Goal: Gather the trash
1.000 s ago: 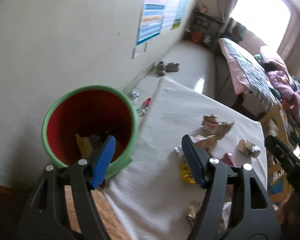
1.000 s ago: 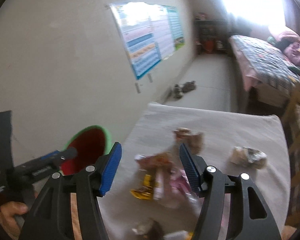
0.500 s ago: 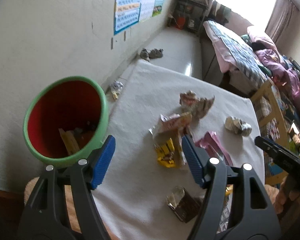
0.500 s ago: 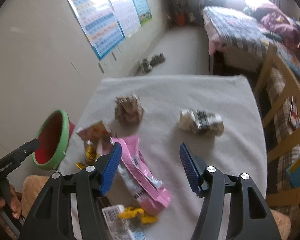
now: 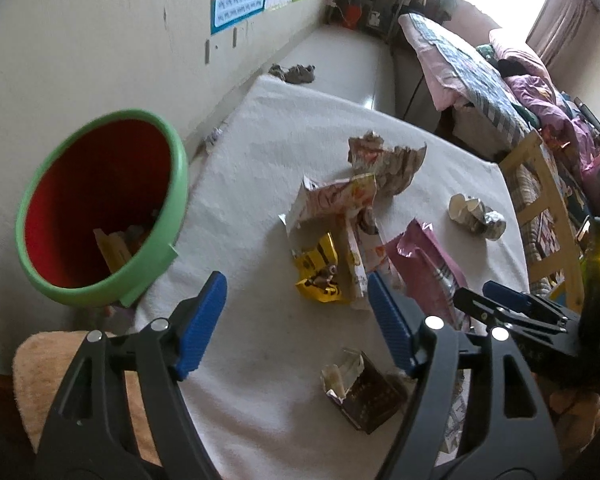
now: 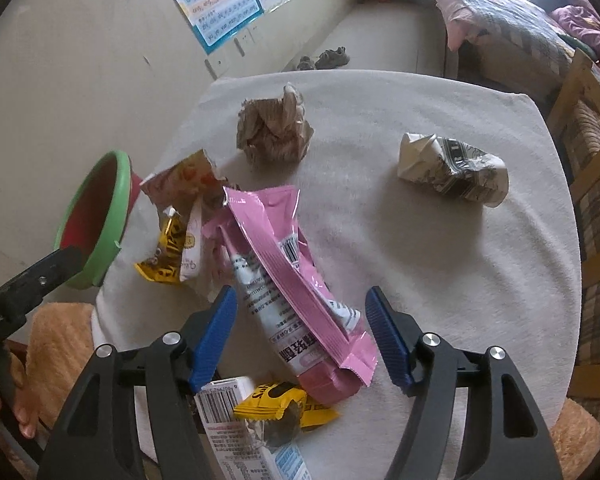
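Two grippers, both jaws opening, nothing pinched in either. Right gripper point(image 6: 300, 330) hangs over the pink pouch point(image 6: 296, 276), pouch lying between the blue pads but pads not touching it. Left gripper point(image 5: 298, 322) is empty too, over bare cloth, with the yellow wrapper point(image 5: 320, 276) just ahead of it and a small dark carton point(image 5: 364, 394) near its right finger.

Outward from there: torn printed bag point(image 5: 332, 204) overlaps the yellow wrapper; crumpled brown paper point(image 6: 274, 128) sits beyond it; crushed white carton point(image 6: 452, 168) sits well apart toward the right edge. Close under the right gripper: a second yellow wrapper point(image 6: 284, 404) and a white barcode box point(image 6: 224, 404).

Progress, my read: early. Bin point(image 5: 100, 208), green rim and red inside, has a few pieces at the bottom. Roughly eight items are left on the table point(image 5: 284, 128). Pink pouch looks like the next pick.

Room: bin stands off the table's left edge, near the wall, mouth tilted toward the table, so the drop path is short. Pile is tight on the left, so a grab may drag neighbours. Table centre and far end are open. Wooden chair point(image 6: 580, 92) crowds the right edge.
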A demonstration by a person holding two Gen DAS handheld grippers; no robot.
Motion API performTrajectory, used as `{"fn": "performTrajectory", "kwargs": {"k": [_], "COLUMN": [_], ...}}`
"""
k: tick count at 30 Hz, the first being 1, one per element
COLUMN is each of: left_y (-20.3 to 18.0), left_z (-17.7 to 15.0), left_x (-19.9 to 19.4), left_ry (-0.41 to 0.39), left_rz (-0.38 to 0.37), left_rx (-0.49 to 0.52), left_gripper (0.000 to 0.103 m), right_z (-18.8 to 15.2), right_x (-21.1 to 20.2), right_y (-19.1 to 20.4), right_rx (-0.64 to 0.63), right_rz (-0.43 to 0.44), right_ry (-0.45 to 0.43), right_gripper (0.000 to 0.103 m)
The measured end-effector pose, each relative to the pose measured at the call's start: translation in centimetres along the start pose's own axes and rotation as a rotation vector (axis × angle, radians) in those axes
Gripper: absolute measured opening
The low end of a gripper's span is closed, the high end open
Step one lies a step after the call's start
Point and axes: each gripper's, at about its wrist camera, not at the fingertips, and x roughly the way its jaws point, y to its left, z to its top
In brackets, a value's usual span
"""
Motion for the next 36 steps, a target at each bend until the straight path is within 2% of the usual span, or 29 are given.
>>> {"fn": "performTrajectory", "kwargs": {"k": [3,5,6,8,11,15,19,21,22,23,28,31,34,36], "left_y": [0.1,0.1,0.0,-0.1,-0.2,-0.4,-0.9,-1.0,-1.0,-1.0,-1.1,-1.3,-1.4,-1.3], "left_z": [-0.3,-0.5,-0.5,-0.4,-0.2,0.1,0.2,0.2,0.1,0.0,-0.4,-0.4,-0.3,-0.3], "left_x": [1.8,2.3,2.5,2.5,2.3,2.8,3.2,3.2,3.2,3.2,3.2,3.1,3.0,3.1], "left_ry": [0.06,0.072,0.076,0.071,0.061,0.066,0.076,0.077,0.079,0.082,0.09,0.087,0.084,0.086], "left_rz": [-0.005,-0.009,-0.007,-0.002,-0.002,-0.004,-0.01,-0.013,-0.014,-0.017,-0.029,-0.027,-0.022,-0.019], "left_rx": [-0.013,-0.02,-0.018,-0.012,-0.012,-0.008,0.004,0.007,0.006,0.002,-0.008,-0.002,-0.001,-0.003], "left_gripper": [0.07,0.07,0.07,0.07,0.07,0.07,0.07,0.07,0.07,0.07,0.07,0.07,0.07,0.07], "right_z": [-0.1,-0.2,-0.2,-0.2,0.0,0.2,0.1,0.1,0.1,0.1,0.7,0.6,0.5,0.4], "right_x": [0.3,0.5,0.4,0.0,-1.0,-1.5,-2.1,-2.7,-2.9,-3.0,-2.6,-2.9,-3.0,-3.0], "right_y": [0.1,-0.1,-0.2,-0.6,-1.3,-1.7,-2.4,-3.1,-3.5,-4.0,-4.4,-4.3,-4.4,-4.3], "right_rx": [-0.007,-0.003,0.003,0.015,0.053,0.076,0.128,0.192,0.237,0.29,0.402,0.435,0.491,0.508], "right_rz": [0.0,0.005,0.01,-0.002,0.024,0.06,0.085,0.12,0.145,0.179,0.239,0.255,0.307,0.324], "right_ry": [0.006,0.011,0.007,-0.012,-0.05,-0.071,-0.107,-0.139,-0.147,-0.141,-0.042,-0.03,-0.039,-0.037], "right_gripper": [0.058,0.044,0.041,0.008,0.001,0.001,0.006,0.023,0.044,0.054,0.058,0.059,0.062,0.068]}}
